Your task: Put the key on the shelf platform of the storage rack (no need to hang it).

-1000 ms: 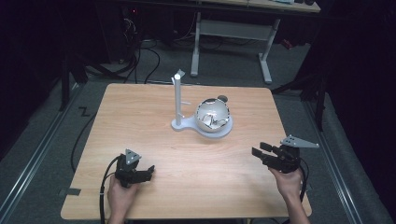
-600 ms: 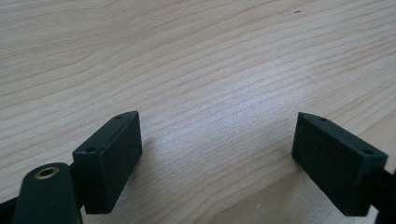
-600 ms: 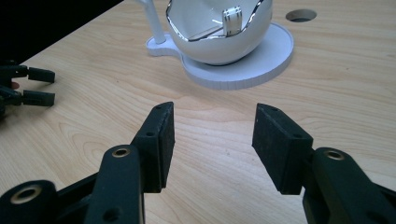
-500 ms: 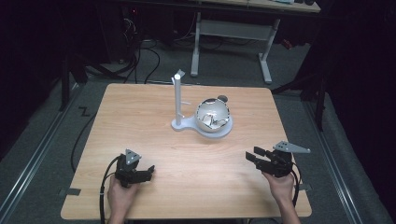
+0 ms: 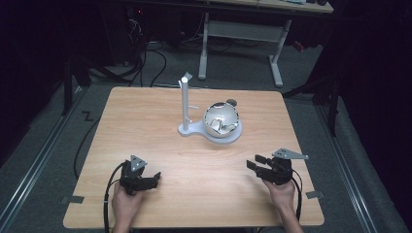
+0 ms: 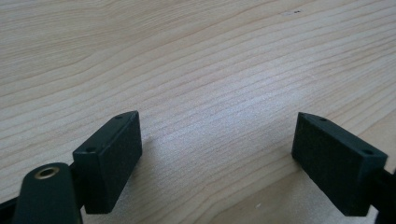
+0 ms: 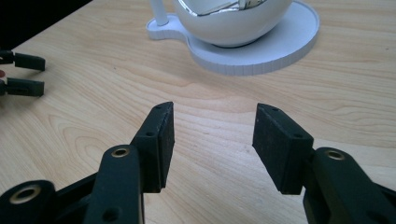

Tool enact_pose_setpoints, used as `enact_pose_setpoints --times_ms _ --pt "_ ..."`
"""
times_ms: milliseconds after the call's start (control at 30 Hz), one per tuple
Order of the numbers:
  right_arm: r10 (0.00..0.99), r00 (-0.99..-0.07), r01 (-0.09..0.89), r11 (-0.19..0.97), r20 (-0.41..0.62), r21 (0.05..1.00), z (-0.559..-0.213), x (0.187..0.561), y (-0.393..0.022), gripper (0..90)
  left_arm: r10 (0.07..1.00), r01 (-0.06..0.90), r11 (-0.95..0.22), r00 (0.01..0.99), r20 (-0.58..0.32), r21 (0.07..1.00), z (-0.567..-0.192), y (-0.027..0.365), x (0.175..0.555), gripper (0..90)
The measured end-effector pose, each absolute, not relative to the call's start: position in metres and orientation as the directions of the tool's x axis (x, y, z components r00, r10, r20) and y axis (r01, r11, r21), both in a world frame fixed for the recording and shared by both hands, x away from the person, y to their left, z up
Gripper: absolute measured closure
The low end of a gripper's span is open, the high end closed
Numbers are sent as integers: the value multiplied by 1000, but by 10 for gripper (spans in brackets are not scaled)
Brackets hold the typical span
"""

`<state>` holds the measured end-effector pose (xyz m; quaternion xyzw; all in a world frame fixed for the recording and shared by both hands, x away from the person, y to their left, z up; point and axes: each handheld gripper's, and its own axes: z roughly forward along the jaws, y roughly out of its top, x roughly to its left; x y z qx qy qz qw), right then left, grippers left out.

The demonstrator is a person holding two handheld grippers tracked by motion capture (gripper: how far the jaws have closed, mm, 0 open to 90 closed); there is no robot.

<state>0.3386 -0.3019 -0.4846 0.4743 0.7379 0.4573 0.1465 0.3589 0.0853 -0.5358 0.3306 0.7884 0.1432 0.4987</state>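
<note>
Bowl (image 5: 221, 120) is sitting on its white stand (image 5: 194, 130) mid-surface; right gripper (image 5: 256, 162), fingers parted and empty, is sinking nearer the wood, well short of the bowl; left gripper (image 5: 154, 177) is idling wide open.

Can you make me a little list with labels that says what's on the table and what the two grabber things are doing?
table: light wooden table
middle of table: shiny round bowl on a white stand base
post: white upright post rising from the base, left of the bowl
left gripper: near the front edge, open, holding nothing
right gripper: near the front edge, open, holding nothing, pointing toward the bowl
touching the bowl: neither gripper
</note>
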Motion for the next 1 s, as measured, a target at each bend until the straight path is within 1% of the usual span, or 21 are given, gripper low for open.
enact_pose_setpoints --times_ms 500,633,800,833,1000 --pt "825 -513 596 144 236 790 -503 348 -284 488 665 379 739 -283 -691 556 -536 85 359 162" --pt "826 -520 602 174 217 779 -509 350 -278 485 664 379 740 -284 -691 556 -536 85 359 162" --pt "827 -520 615 187 216 766 -515 352 -273 485 664 379 740 -284 -692 556 -536 85 359 162" --pt "830 -526 609 214 187 764 -517 353 -270 484 664 379 740 -283 -692 556 -536 85 359 162" --pt "844 -510 621 231 163 749 -523 355 -269 483 665 379 740 -283 -691 556 -536 85 359 162"
